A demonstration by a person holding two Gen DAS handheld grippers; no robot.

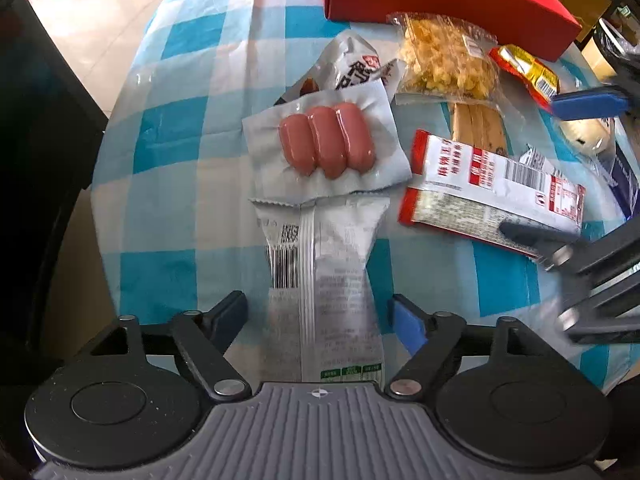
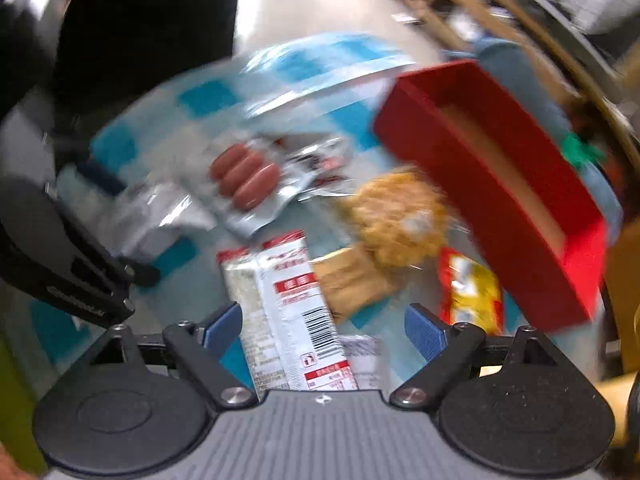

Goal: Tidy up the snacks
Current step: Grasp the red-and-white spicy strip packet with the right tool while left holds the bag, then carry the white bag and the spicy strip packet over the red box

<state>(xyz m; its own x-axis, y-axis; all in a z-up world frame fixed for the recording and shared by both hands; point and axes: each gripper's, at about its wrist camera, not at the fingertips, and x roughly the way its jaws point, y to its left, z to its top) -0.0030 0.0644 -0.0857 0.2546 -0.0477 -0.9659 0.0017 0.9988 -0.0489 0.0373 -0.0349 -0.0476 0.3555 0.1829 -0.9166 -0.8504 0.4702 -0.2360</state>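
My left gripper (image 1: pixel 318 316) is open and points down at a silver-white packet (image 1: pixel 324 272), which lies between its fingers untouched. Just beyond it lies a clear pack of three pink sausages (image 1: pixel 328 140) (image 2: pixel 244 180). My right gripper (image 2: pixel 324 326) is also open above a red-and-white packet (image 2: pixel 292 300) (image 1: pixel 492 188), with gaps on both sides of the packet. A red open box (image 1: pixel 440 0) (image 2: pixel 500 184) stands at the far side of the table. The right wrist view is blurred.
A bag of yellow puffed snack (image 1: pixel 444 60) (image 2: pixel 400 216), a tan biscuit pack (image 1: pixel 476 124) and a red-yellow packet (image 1: pixel 528 72) (image 2: pixel 472 288) lie near the box on the blue-checked tablecloth (image 1: pixel 180 128). The table's left edge drops to a tiled floor (image 1: pixel 92 12).
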